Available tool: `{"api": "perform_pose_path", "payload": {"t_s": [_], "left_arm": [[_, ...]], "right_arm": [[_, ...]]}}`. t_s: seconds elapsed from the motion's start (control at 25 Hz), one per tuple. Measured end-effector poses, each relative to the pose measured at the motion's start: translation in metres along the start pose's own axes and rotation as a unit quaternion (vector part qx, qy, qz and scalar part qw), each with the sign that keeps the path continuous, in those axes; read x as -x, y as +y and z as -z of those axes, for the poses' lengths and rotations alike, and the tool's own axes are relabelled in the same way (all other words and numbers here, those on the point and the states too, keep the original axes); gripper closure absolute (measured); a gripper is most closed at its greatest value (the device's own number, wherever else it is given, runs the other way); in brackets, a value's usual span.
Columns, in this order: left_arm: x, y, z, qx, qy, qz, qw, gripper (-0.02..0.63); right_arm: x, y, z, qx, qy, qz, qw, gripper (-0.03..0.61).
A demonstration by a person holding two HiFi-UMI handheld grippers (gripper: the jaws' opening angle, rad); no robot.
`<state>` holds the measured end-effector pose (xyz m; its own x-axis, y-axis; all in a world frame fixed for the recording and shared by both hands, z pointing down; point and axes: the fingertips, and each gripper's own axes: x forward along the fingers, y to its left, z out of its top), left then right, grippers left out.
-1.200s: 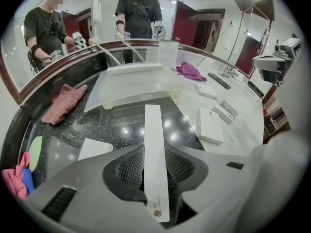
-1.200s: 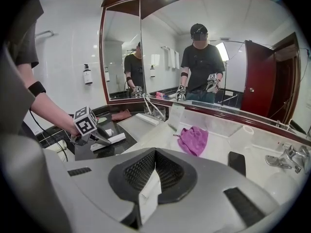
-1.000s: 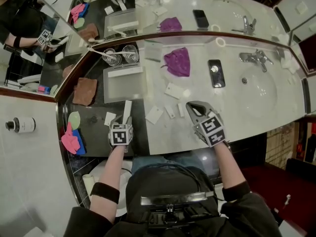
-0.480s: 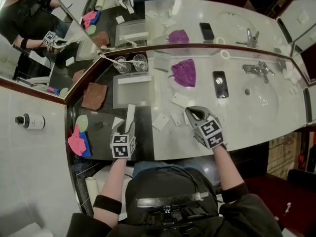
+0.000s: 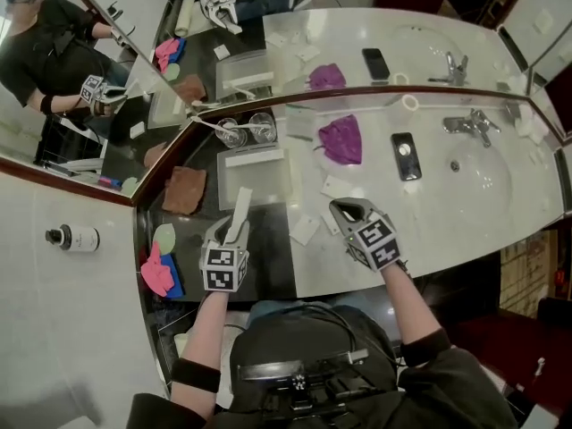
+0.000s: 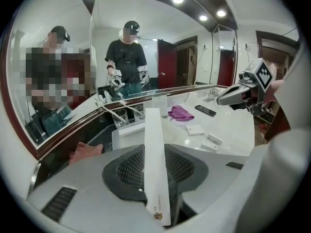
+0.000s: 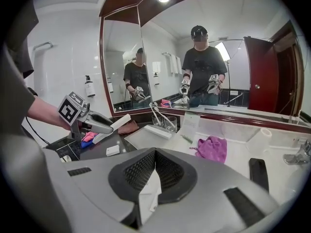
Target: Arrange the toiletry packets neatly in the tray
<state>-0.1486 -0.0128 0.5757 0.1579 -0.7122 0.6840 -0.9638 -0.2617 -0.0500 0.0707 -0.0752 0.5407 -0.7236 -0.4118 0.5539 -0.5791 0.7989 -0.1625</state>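
Left hand-held gripper clamps a long white packet, logo illegible; right hand-held gripper pinches a sachet.

We count one tray, two long white packets, at least three small white packets that lie loose on the pale bench, two glasses, one purple cloth, one brown cloth, one phone and one tap
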Motion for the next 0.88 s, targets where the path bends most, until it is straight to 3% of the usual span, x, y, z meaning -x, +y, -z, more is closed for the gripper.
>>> {"api": "perform_pose_path", "payload": {"t_s": [0.2, 0.4, 0.64, 0.88], "left_arm": [[-0.01, -0.002, -0.02, -0.078, 0.02, 0.051, 0.9954, 0.485], [-0.037, 0.011, -0.029, -0.174, 0.039, 0.088, 0.9801, 0.485], [-0.075, 0.022, -0.034, -0.308, 0.051, 0.135, 0.9402, 0.485], [-0.114, 0.03, -0.03, -0.386, 0.057, 0.176, 0.9037, 0.485]], "right_arm": [[-0.017, 0.018, -0.003, -0.017, 0.003, -0.008, 1.0, 0.561], [-0.045, 0.042, -0.002, -0.028, 0.015, -0.019, 0.999, 0.561], [-0.089, 0.07, -0.008, -0.035, 0.029, -0.024, 0.999, 0.561], [-0.126, 0.095, -0.012, -0.042, 0.044, -0.027, 0.998, 0.561]]}}
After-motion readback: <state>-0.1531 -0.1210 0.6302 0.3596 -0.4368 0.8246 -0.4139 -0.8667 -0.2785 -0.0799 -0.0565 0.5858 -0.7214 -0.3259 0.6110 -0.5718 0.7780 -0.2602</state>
